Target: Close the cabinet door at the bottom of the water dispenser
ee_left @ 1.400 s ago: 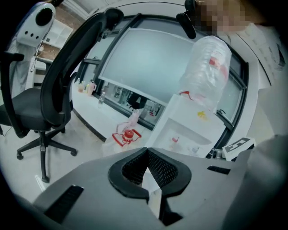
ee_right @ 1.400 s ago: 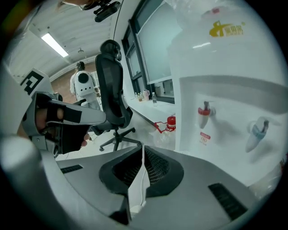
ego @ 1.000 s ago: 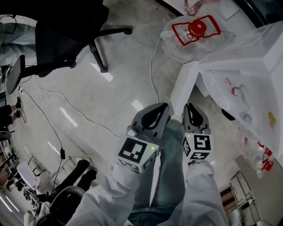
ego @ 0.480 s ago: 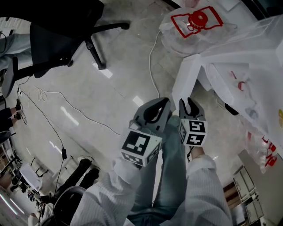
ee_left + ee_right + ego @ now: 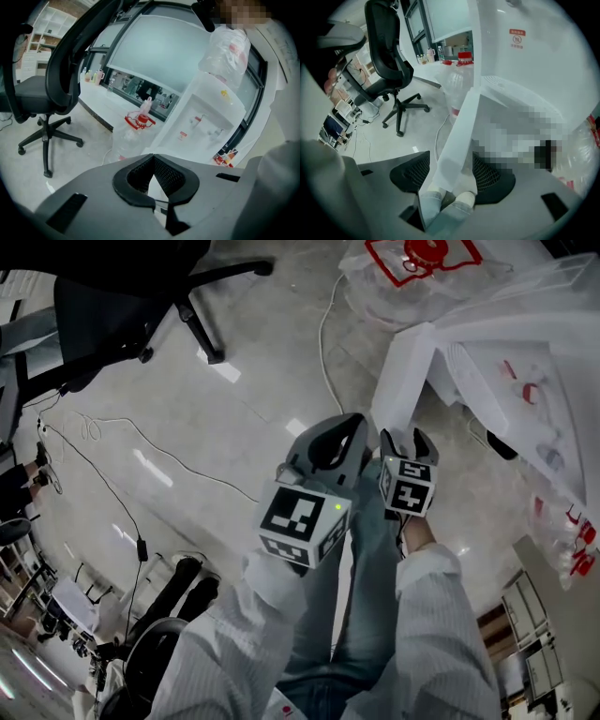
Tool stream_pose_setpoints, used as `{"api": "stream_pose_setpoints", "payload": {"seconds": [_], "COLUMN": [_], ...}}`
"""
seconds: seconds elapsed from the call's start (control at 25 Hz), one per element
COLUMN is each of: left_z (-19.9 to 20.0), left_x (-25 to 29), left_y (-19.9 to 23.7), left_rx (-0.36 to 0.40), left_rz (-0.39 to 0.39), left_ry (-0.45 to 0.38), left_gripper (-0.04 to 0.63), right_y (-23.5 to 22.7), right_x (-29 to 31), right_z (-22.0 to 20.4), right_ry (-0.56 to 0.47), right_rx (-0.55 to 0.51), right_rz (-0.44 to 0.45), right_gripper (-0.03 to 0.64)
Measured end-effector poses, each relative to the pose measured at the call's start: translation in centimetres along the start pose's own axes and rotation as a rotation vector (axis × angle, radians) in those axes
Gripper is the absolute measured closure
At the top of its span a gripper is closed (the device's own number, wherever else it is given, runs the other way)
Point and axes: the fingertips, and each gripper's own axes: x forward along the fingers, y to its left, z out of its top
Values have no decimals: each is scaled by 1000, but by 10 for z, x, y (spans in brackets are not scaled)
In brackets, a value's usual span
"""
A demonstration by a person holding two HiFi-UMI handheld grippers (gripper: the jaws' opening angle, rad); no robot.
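Water dispenser [image 5: 201,122] first: its cabinet door [image 5: 403,381] hangs open at the base. Your right gripper [image 5: 404,439] straddles the door's free edge, jaws just opening wide, pinching nothing. Left gripper [image 5: 347,427] sits farther from the dispenser, jaws pressed together, empty. Shove crooked and that edge probably slips out.

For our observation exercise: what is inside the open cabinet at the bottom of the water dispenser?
Crumpled clear plastic with red marks and a dark object show; deeper contents are covered by the dispenser itself.
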Motion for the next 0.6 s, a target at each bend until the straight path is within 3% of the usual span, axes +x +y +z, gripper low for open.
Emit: {"api": "stream_pose_setpoints", "payload": {"seconds": [0.6], "left_z": [7], "left_x": [4], "left_y": [-9], "left_rx": [32], "left_rz": [-55], "left_ry": [13], "left_gripper": [584], "right_y": [6], "right_x": [21], "right_z": [-30], "right_ry": [166], "right_rx": [-42], "right_rz": [-45], "right_gripper": [380]}}
